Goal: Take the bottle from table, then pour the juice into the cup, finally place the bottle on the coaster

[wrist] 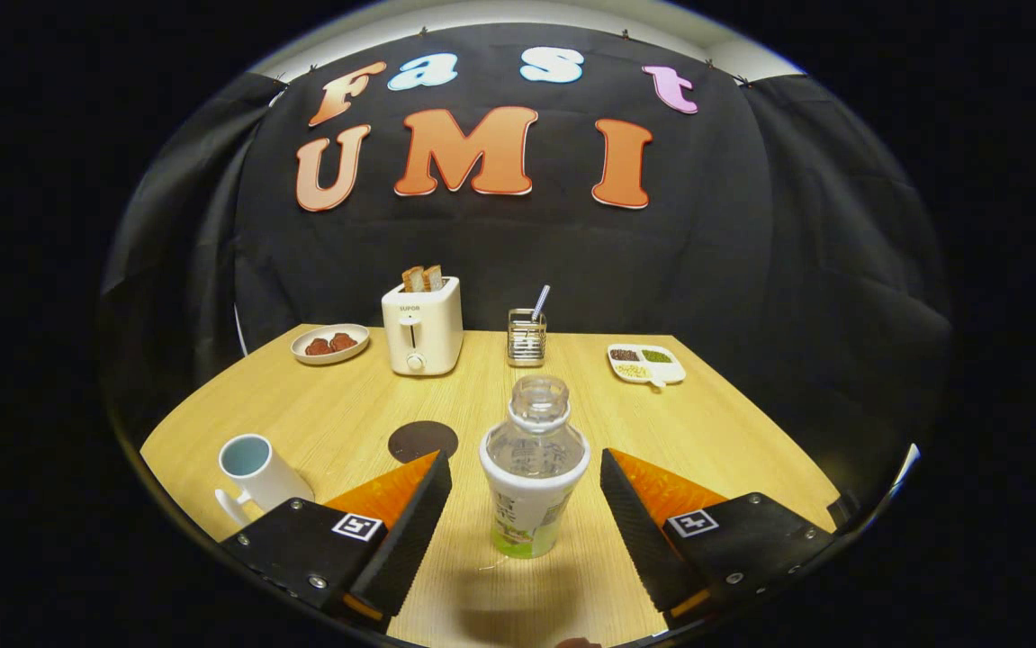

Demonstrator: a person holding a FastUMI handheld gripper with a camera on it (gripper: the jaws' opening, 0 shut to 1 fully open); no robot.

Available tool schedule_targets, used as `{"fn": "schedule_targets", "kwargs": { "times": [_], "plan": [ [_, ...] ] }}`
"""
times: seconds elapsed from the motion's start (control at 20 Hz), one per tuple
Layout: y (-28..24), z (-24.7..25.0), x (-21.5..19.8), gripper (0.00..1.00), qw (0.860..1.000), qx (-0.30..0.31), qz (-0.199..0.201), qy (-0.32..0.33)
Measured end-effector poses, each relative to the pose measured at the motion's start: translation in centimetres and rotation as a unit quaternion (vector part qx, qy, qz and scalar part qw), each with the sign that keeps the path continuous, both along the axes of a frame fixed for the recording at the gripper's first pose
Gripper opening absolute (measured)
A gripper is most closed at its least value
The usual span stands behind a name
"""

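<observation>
- We note the gripper with its two wedge-shaped fingers spread wide apart, ribbed pads facing inward, neither one touching anything.
- The bottle stands upright on the table between the fingers, with a gap on each side. It is clear plastic, bulbous at the shoulder, with a threaded open neck and no cap; a white and green wrap covers its lower half.
- We see a dark, flat, round coaster just beyond the left finger, bare on top.
- A white cup with a pale blue inside and a loop handle sits left of the left finger, near the table's edge.
- The table is light wood-grain, smooth, with a faint sheen.
- Along the far edge, well beyond the bottle: a shallow round plate with two reddish-brown pieces; a boxy white toaster with two slices of bread standing in its slot; a small shiny metal holder with a thin rod leaning out; and a white divided dish with dark, green and pale grains in separate sections.
</observation>
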State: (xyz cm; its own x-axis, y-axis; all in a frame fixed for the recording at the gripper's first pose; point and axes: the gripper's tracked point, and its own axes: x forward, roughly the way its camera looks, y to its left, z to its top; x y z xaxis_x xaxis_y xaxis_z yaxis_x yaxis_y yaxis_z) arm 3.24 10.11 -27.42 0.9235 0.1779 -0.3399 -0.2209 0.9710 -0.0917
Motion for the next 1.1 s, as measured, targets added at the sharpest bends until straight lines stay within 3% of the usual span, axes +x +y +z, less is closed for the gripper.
{"fn": "schedule_targets", "kwargs": {
  "times": [0.5,0.6,0.75,0.95,1.1],
  "plan": [
    [-0.6,-4.9,1.4,0.99,0.998,-0.011,-0.016,0.066],
    [-0.3,-5.0,1.5,0.93,0.998,-0.018,-0.011,0.067],
    [-0.1,-5.4,2.3,0.69,0.997,-0.021,-0.008,0.07],
    [0.3,-5.4,2.1,0.56,0.996,-0.021,-0.012,0.083],
    [0.5,-4.8,1.4,0.53,0.995,-0.02,-0.019,0.1]
  ]
}}
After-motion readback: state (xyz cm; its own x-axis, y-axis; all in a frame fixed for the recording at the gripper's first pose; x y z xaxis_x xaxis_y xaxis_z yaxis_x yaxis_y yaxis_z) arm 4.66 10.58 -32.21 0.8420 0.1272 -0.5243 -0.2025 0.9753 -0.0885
